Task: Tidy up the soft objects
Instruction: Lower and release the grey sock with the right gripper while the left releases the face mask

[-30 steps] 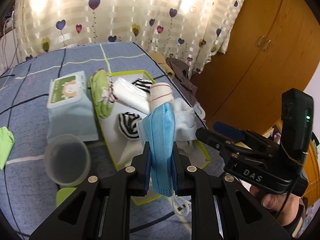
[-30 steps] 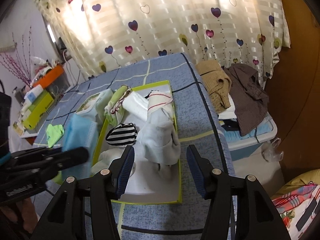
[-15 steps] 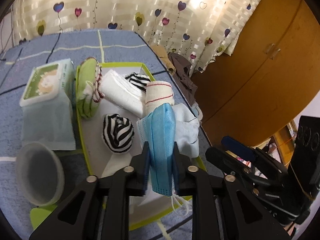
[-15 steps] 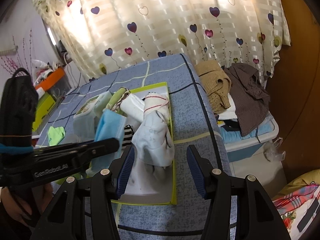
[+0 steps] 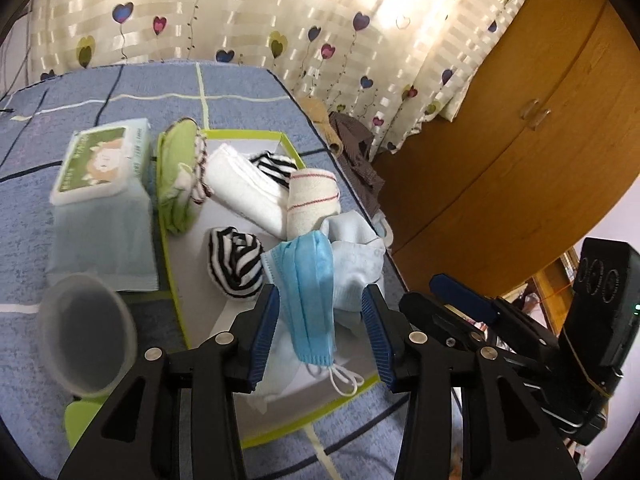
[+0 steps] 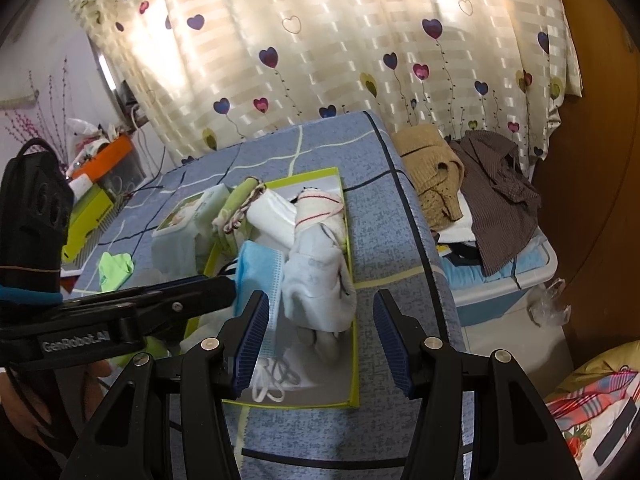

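Blue bedcover by the heart curtain: we are releasing the blue face mask (image 5: pixel 310 288) into the green-rimmed tray (image 5: pixel 166 248).

Our left gripper (image 5: pixel 320 330) is opening, the mask hanging loose between its pads; our right gripper (image 6: pixel 320 338) is waiting wide and empty. We are thinking it is better to lift away slowly, avoiding the ear loops (image 5: pixel 344 378). Whether the mask is already resting on the pale socks (image 5: pixel 356 264), we cannot tell.

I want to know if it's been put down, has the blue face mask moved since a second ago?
Yes. The blue face mask has dropped from the opening left gripper onto the pale blue cloth, in the green-rimmed tray.
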### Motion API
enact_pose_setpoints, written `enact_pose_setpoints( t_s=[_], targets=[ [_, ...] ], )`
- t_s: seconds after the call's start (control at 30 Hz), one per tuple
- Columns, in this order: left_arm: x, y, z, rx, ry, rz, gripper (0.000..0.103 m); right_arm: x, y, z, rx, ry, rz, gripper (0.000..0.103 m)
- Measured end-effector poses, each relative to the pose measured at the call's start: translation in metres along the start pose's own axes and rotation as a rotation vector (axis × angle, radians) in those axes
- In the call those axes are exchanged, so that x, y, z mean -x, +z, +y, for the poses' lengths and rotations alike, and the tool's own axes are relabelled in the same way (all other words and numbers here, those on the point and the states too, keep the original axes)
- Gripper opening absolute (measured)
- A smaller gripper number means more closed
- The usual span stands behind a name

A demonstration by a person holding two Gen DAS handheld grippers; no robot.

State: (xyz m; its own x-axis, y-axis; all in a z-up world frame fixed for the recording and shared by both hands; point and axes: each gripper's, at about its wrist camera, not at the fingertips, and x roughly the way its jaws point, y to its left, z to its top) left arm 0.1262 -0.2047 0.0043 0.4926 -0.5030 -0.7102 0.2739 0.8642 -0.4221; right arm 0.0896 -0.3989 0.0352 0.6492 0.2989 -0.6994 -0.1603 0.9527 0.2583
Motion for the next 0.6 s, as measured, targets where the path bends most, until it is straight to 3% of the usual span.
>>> enact_pose_setpoints(
  t_s=[0.07, 0.13, 0.17, 0.2, 0.37, 0.6],
  targets=[
    [0.009, 0.0, 0.003, 0.003, 0.007, -0.018, 0.044, 0.0, 0.0, 0.01, 0.025, 0.0, -0.007, 0.053],
    [0.021, -0.001, 0.009, 0.015, 0.019, -0.043, 0.044, -0.002, -0.001, 0.021, 0.05, 0.016, -0.012, 0.032],
    [0.025, -0.001, 0.011, 0.019, 0.022, -0.051, 0.044, -0.005, -0.001, 0.027, 0.06, 0.028, -0.005, 0.015],
    [0.03, -0.002, 0.014, 0.022, 0.026, -0.059, 0.044, -0.008, -0.001, 0.032, 0.068, 0.034, 0.001, 0.009],
    [0.046, -0.002, 0.026, 0.033, 0.044, -0.084, 0.044, -0.037, -0.002, 0.052, 0.12, 0.059, 0.064, 0.006],
    [0.061, -0.003, 0.042, 0.044, 0.065, -0.103, 0.044, -0.071, 0.001, 0.053, 0.118, 0.02, 0.128, 0.006]
  ],
)
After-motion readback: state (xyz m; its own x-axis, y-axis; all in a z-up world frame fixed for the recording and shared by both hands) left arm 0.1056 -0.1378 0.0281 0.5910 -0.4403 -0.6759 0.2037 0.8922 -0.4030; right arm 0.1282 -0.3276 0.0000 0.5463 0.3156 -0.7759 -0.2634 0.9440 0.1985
